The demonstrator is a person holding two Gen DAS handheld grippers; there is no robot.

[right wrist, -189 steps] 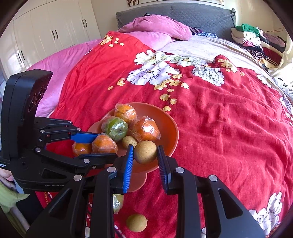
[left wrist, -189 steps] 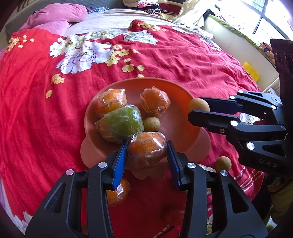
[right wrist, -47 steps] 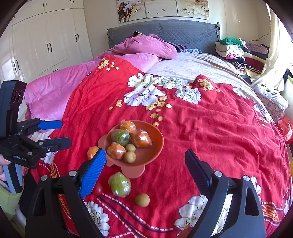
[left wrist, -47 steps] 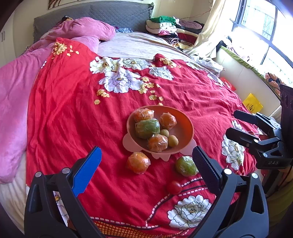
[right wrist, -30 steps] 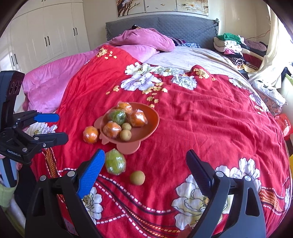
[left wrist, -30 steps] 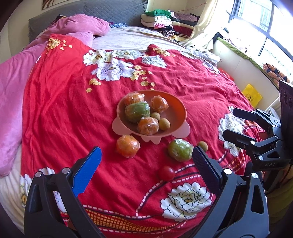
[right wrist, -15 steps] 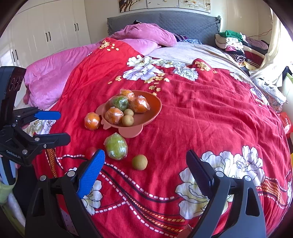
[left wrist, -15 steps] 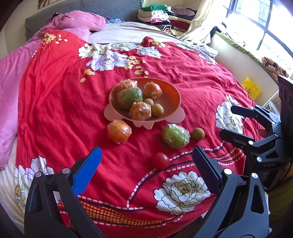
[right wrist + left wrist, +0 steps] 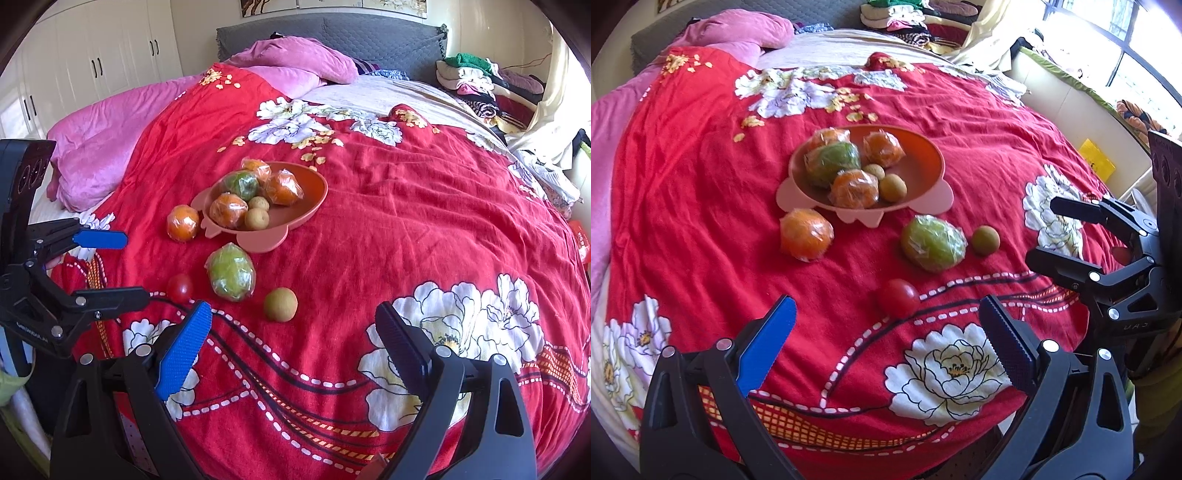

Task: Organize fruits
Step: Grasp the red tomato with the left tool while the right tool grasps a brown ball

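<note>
An orange bowl on the red bedspread holds several wrapped oranges, a wrapped green fruit and two small brown fruits. Outside it lie a wrapped orange, a wrapped green fruit, a small brown fruit and a red tomato. My left gripper is open and empty, with the tomato just ahead of it. My right gripper is open and empty, close to the brown fruit.
The red floral bedspread covers the bed; a pink quilt lies at its left and folded clothes at the far right. A window and a white ledge run along the right side.
Both grippers have sunk and drawn closer to the loose fruits, which now sit larger and nearer in both views. Jaws stay wide and nothing was picked up.
</note>
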